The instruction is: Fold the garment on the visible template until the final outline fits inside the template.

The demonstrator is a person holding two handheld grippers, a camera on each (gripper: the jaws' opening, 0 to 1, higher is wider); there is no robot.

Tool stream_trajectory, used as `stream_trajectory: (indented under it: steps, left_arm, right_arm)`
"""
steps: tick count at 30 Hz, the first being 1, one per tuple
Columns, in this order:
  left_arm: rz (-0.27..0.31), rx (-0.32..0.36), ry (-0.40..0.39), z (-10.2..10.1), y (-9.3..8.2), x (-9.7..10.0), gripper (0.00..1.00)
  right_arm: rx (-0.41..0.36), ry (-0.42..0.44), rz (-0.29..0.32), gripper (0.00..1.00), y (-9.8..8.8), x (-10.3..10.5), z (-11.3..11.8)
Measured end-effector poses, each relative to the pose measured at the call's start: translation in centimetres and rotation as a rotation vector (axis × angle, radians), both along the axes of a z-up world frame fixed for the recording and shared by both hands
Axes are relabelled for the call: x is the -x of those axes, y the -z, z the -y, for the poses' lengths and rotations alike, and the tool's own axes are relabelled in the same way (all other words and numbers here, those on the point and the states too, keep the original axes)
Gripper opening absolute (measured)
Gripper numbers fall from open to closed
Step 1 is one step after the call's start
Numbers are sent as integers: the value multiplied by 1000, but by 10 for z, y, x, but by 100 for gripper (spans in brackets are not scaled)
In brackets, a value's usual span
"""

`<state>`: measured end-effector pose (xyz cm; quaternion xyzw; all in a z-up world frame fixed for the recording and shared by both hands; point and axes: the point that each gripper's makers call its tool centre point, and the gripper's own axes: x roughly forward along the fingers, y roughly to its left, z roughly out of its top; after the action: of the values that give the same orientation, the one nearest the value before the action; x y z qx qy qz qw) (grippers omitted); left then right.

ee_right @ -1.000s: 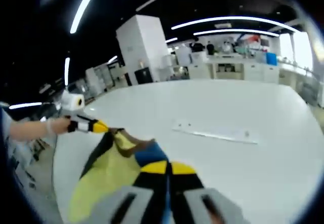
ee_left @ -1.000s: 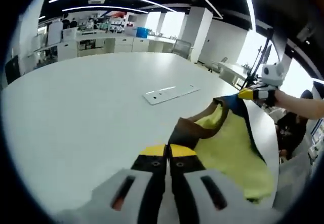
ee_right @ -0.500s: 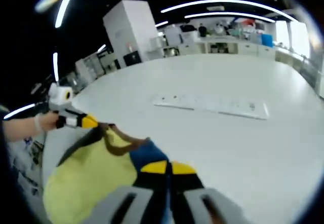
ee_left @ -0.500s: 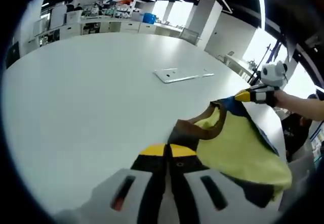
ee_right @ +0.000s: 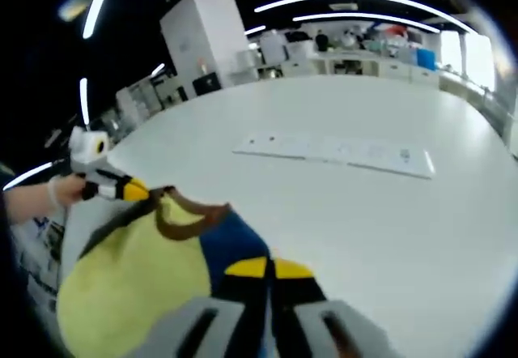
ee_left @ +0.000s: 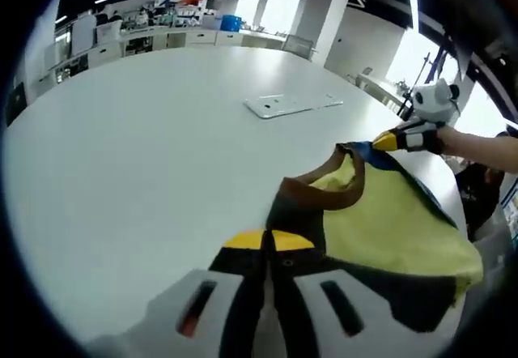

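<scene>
The garment (ee_left: 380, 220), a yellow top with a brown neckband and dark blue and black panels, is stretched out between the two claws near the edge of the white desk (ee_left: 137, 147). In the left gripper view, the left claw (ee_left: 268, 241) has its yellow-tipped jaws pressed together on the dark shoulder of the cloth beside the neckband. From there the yellow fabric spreads away to the right, toward the desk's rim. At the far corner of the cloth, the right claw (ee_left: 387, 140) pinches the blue edge, with a person's hand (ee_left: 469, 149) behind it.

In the right gripper view, the right claw (ee_right: 268, 269) has its jaws closed on the blue panel of the garment (ee_right: 137, 277). The brown neckband curves just beyond those jaws. The left claw (ee_right: 133, 189) grips the opposite corner at the left of this view, held by a hand (ee_right: 32, 200).

The template (ee_left: 293, 104), a flat, pale rectangular sheet, lies farther out on the desk, well apart from the cloth. It shows as a long light strip (ee_right: 336, 151) on the desk (ee_right: 388, 212) in the right gripper view. Beyond the desk are office counters and a white pillar.
</scene>
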<state>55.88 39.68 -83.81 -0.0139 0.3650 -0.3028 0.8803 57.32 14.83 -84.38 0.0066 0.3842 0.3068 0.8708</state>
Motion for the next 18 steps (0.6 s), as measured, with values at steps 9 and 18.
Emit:
stream_trajectory:
  steps: [9,18]
  left_arm:
    - [14,20,-2,1,-3,2,0]
    - [40,66,6,7,-12,3,42]
  right_arm:
    - [-2,-19,11,0,-1,-1,-3]
    - [3,-38,47,33,-15,3,-2]
